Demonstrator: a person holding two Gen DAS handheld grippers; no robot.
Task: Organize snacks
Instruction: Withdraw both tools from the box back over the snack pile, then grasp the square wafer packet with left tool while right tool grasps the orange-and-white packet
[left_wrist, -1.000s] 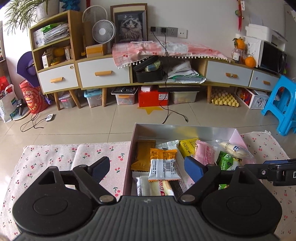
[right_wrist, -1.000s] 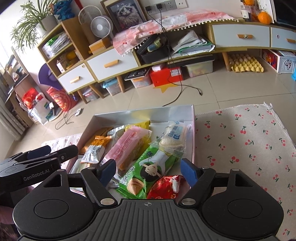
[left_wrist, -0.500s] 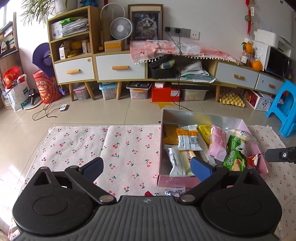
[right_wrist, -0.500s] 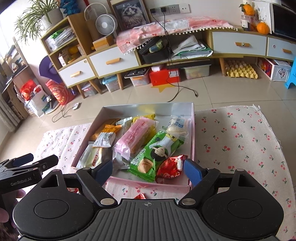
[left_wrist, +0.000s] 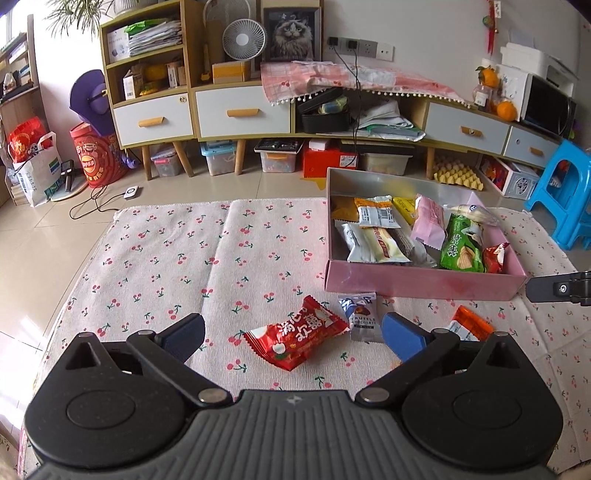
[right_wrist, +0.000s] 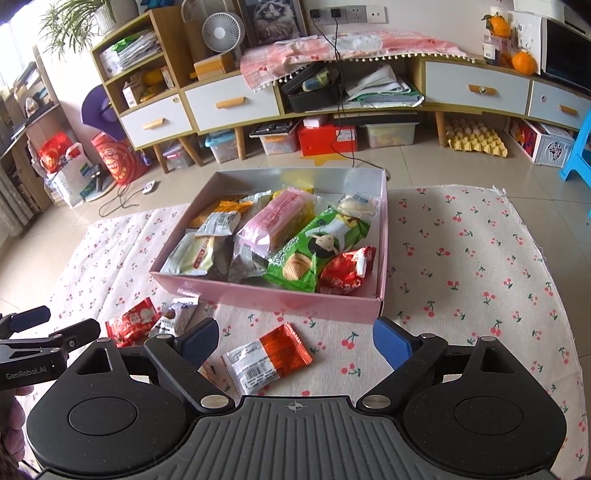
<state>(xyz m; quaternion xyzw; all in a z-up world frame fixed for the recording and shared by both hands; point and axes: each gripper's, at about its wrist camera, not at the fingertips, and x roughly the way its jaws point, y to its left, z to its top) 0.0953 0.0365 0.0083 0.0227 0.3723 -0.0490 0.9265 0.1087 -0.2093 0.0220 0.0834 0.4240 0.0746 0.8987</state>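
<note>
A pink box (left_wrist: 424, 284) (right_wrist: 295, 295) holding several snack packets sits on the cherry-print cloth (left_wrist: 166, 258). Three packets lie loose on the cloth in front of it: a red packet (left_wrist: 297, 338) (right_wrist: 131, 323), a small blue-white chocolate packet (left_wrist: 362, 314) (right_wrist: 177, 312), and an orange-and-white packet (left_wrist: 471, 325) (right_wrist: 266, 356). My left gripper (left_wrist: 293, 334) is open and empty, held above the red packet. My right gripper (right_wrist: 295, 341) is open and empty, held above the orange-and-white packet.
Low cabinets with drawers (left_wrist: 240, 110), storage bins and a red box (right_wrist: 327, 138) stand beyond the cloth on the tiled floor. A blue stool (left_wrist: 565, 195) stands at the right. Cables (left_wrist: 99, 199) lie on the floor at the left.
Both grippers have pulled back and up from the box. The three loose packets in front of the box have come into view. Both grippers stay open.
</note>
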